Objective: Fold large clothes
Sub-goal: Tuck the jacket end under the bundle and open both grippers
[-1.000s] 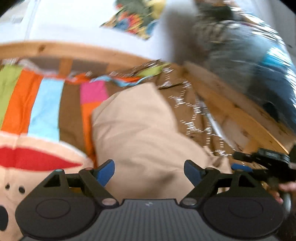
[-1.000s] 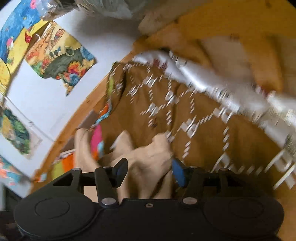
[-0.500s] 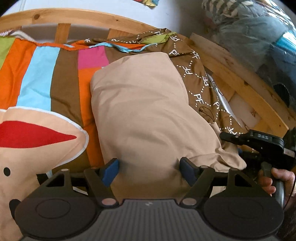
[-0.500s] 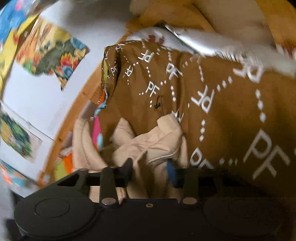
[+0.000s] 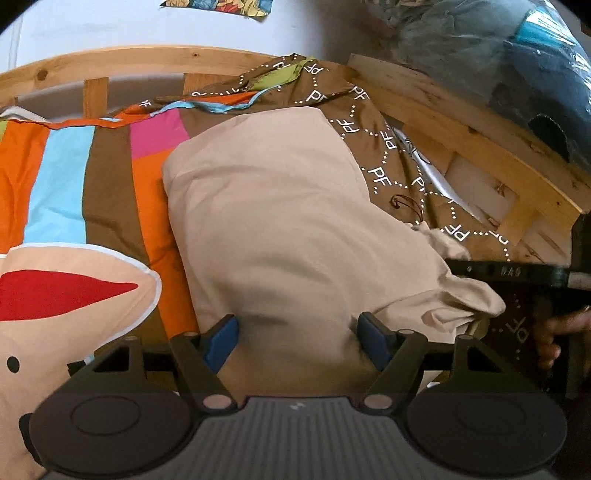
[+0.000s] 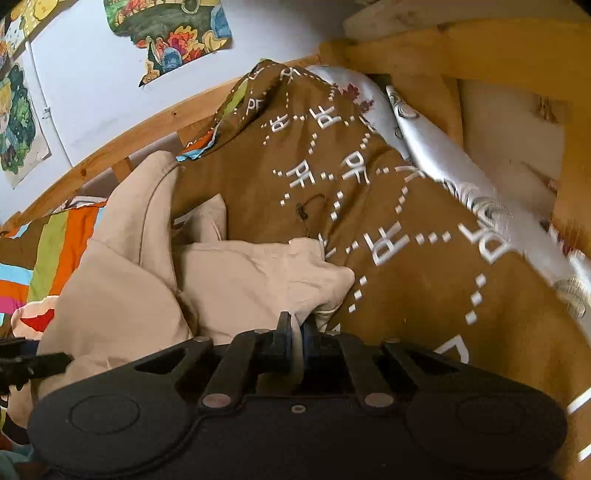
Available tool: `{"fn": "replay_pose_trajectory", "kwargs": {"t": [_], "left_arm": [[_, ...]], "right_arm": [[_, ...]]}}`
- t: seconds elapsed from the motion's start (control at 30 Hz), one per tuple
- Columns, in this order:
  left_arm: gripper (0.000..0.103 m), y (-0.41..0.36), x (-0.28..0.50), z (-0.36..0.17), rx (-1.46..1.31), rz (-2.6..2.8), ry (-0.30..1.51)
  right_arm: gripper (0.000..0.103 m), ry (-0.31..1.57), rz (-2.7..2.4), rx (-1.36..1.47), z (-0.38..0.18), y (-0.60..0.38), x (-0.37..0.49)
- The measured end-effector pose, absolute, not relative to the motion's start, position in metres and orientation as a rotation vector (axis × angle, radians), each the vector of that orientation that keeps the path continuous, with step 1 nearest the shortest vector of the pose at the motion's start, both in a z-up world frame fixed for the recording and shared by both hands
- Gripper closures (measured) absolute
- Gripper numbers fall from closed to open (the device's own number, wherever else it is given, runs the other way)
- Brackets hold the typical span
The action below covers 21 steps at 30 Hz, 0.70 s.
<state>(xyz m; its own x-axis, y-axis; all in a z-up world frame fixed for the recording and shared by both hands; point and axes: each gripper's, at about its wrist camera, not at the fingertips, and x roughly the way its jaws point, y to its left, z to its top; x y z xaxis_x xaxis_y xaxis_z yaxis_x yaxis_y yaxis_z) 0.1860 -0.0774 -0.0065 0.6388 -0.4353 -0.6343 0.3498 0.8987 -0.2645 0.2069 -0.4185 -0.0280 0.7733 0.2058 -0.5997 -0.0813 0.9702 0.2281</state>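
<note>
A large beige garment (image 5: 280,221) lies lengthwise on the striped bedspread (image 5: 62,173). My left gripper (image 5: 297,341) is open, its blue pads straddling the garment's near end without pinching it. In the right wrist view the same beige garment (image 6: 236,280) bunches in folds, and my right gripper (image 6: 297,330) is shut on a corner of it. The right gripper's body (image 5: 517,275) and a hand (image 5: 554,334) show at the right edge of the left wrist view.
A brown cover with white "PF" lettering (image 6: 388,221) lies to the right of the garment, over a silver sheet (image 6: 461,166). A wooden bed frame (image 5: 461,129) runs along the back and right. Posters (image 6: 166,33) hang on the wall. Bagged bundles (image 5: 517,55) sit top right.
My right gripper has gone from open around the beige corner to shut on it. The left gripper has come down closer over the garment's near end, still open.
</note>
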Motion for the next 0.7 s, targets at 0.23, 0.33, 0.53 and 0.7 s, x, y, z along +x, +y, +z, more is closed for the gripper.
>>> {"fn": "replay_pose_trajectory", "kwargs": {"t": [0.23, 0.33, 0.53, 0.7], "left_arm": [[0.029, -0.065, 0.181, -0.01, -0.183, -0.46, 0.772], [0.029, -0.063, 0.181, -0.012, -0.182, -0.47, 0.767], [0.029, -0.063, 0.183, -0.012, -0.184, -0.481, 0.768], [0.029, -0.056, 0.183, -0.016, -0.218, -0.494, 0.765]], "right_arm": [[0.063, 0.425, 0.13, 0.159, 0.016, -0.409, 0.183], [0.063, 0.389, 0.208, 0.185, 0.03, -0.388, 0.19], [0.067, 0.539, 0.405, 0.179, 0.027, -0.322, 0.255], [0.083, 0.669, 0.422, 0.173, 0.016, -0.295, 0.299]]}}
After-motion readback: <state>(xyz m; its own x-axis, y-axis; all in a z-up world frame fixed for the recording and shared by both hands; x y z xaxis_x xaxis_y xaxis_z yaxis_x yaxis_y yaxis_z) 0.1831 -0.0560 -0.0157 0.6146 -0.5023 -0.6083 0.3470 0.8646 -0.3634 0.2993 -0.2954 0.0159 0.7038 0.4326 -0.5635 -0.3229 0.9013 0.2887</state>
